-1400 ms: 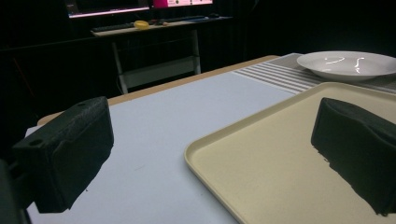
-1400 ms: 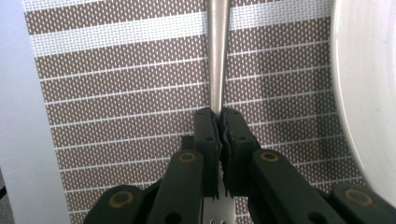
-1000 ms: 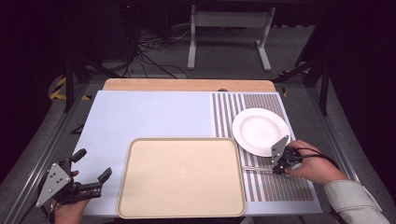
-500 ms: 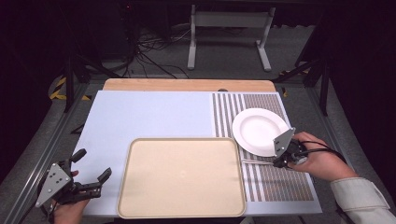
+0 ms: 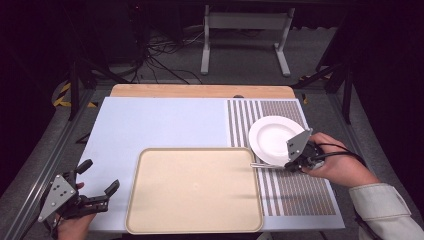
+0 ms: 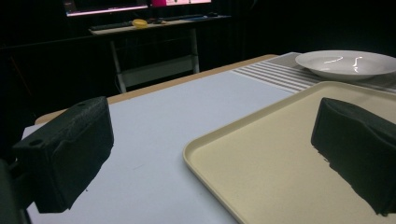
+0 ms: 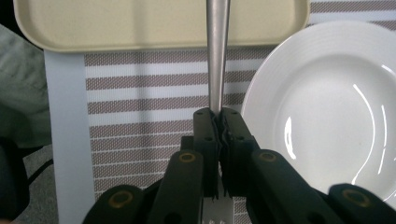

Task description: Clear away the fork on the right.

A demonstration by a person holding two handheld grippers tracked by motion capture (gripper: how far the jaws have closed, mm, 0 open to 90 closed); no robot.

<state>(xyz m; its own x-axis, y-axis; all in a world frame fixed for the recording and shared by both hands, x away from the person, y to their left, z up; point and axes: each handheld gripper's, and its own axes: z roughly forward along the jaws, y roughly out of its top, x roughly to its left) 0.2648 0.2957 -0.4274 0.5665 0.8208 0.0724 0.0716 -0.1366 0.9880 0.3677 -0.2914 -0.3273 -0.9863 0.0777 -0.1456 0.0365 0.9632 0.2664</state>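
Observation:
My right gripper [image 5: 290, 164] [image 7: 219, 114] is shut on a slim metal utensil [image 7: 217, 46], seemingly a fork held near its tines. Its handle [image 5: 260, 164] points left and reaches over the right rim of the beige tray [image 5: 195, 192] [image 7: 140, 23]. The gripper hovers above the striped placemat [image 5: 300, 195], just in front of the white plate [image 5: 272, 137] [image 7: 327, 107]. My left gripper [image 5: 100, 176] [image 6: 215, 126] rests open at the table's near left corner, beside the tray's left rim [image 6: 280, 154], with nothing between its jaws. The plate [image 6: 345, 63] lies far off.
A pale blue mat [image 5: 160, 122] covers the table's left and middle, with a wooden strip [image 5: 200, 91] along the far edge. Behind the table stand a white frame [image 5: 245, 35] and loose cables [image 5: 160, 55] on the floor.
My right gripper has lifted off the placemat with the utensil and drifted slightly right, towards the plate's near edge. The left gripper has stayed put.

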